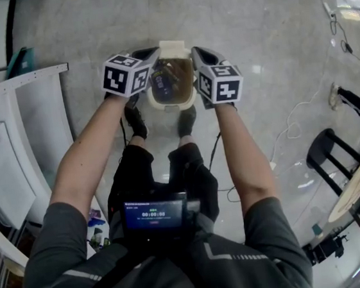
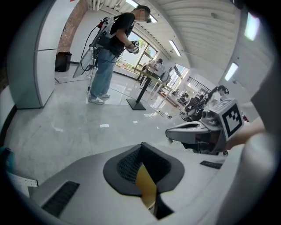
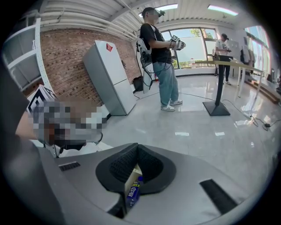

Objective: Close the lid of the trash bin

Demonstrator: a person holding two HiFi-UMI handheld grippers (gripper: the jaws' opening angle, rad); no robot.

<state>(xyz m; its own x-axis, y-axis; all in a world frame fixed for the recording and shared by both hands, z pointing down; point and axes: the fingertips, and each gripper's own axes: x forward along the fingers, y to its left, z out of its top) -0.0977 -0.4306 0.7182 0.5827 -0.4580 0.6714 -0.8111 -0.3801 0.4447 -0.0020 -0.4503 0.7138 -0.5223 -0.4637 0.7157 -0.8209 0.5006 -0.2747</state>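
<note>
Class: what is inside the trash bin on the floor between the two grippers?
The trash bin is open. Its inside looks brownish, and a blue-labelled bottle lies in it. Anything beneath the bottle or lower down in the bin is covered and cannot be seen.

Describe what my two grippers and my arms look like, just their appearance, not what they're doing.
Both the left gripper and right gripper have smooth pale grey shells with black ribbed pads inside the jaws and dark slots on top. Each carries a cube of black-and-white square markers. Thin black cables run back from them. You wear grey short sleeves.
</note>
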